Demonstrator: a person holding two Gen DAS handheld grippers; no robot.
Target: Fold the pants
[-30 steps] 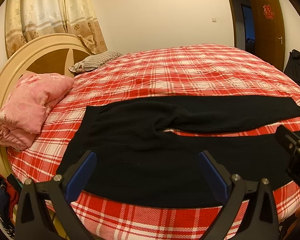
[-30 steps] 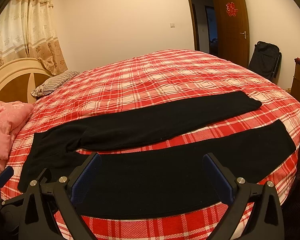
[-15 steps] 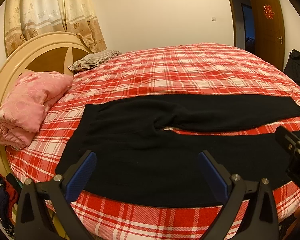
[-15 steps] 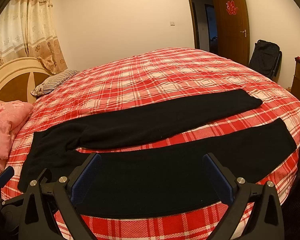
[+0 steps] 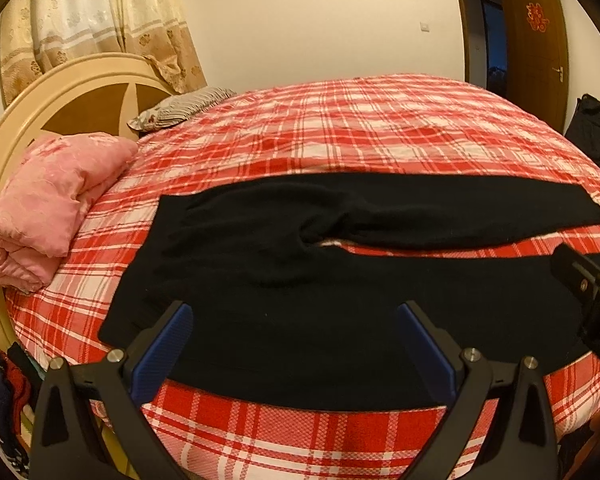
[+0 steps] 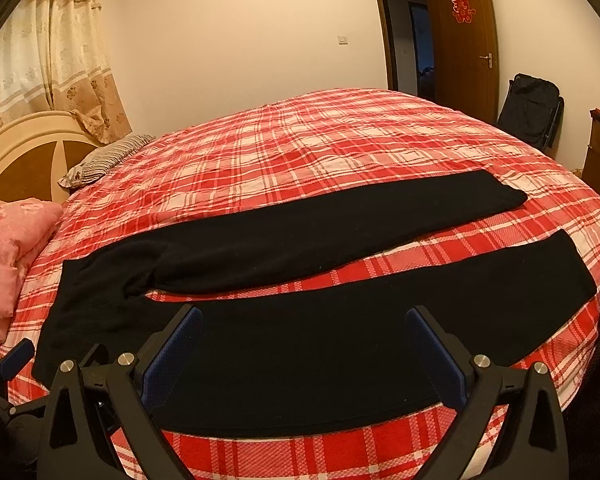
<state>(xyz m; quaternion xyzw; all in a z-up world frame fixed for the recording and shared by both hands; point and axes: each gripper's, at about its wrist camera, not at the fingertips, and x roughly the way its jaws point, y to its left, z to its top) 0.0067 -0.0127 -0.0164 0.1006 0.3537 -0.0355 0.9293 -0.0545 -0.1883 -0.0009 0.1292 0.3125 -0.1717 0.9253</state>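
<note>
Pants: the black pants (image 6: pixel 300 320) lie flat on the bed (image 6: pixel 320 148), legs spread apart, long way running from 9 o'clock to 3 o'clock.
Waist: at 9 o'clock, by the left gripper (image 5: pixel 294 322).
Leg ends: at 3 o'clock, closer to the right gripper (image 6: pixel 304 326).
Near leg: right under both grippers, at the bed's edge.
Far leg: at 12 o'clock, a strip of red blanket between the legs.
Fingers: both grippers are spread wide and hold nothing.
Next move, I think: lift the near leg over onto the far leg.
Around: pink quilt (image 5: pixel 52 196) at 10 o'clock, striped pillow (image 5: pixel 180 108) past it, both well apart.
In the way: nothing.
</note>
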